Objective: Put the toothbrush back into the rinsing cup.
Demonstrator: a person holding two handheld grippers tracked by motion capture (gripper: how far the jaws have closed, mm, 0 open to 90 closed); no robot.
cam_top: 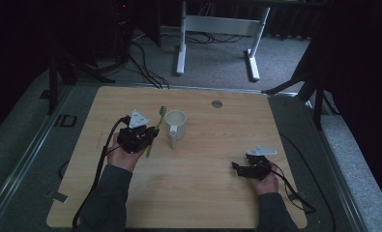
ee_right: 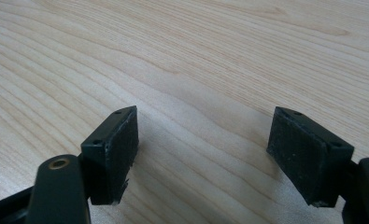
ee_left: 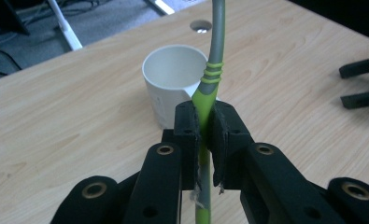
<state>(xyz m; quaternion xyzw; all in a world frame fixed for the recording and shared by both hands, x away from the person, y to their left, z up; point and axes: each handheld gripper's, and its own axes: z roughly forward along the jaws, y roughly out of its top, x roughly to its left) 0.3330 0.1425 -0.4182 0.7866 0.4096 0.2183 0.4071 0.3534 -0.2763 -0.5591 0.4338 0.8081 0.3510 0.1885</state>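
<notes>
High view: two dark sleeves are seen at the bottom edge, cut off by the frame. The left gripper [cam_top: 151, 135] is held above the light wood-grain table [cam_top: 213, 193], clamped on a green toothbrush [cam_top: 156, 129] whose bristled head points away, just beside a white cylindrical mug [cam_top: 175, 124]. The mug handle faces the person. The right gripper [cam_top: 235, 167] is rested low at the right, jaws parted with nothing between them. The surroundings are dim and hard to make out.

Left gripper view: matte black jaws are pressed tight on the toothbrush [ee_left: 205, 100], green rubbery grip with ridged rings, grey neck cut off at the top. The mug [ee_left: 168, 81] stands behind, partly hidden.

Right gripper view: worn square black pads [ee_right: 121, 149] are spread wide over bare tabletop [ee_right: 196, 60].
</notes>
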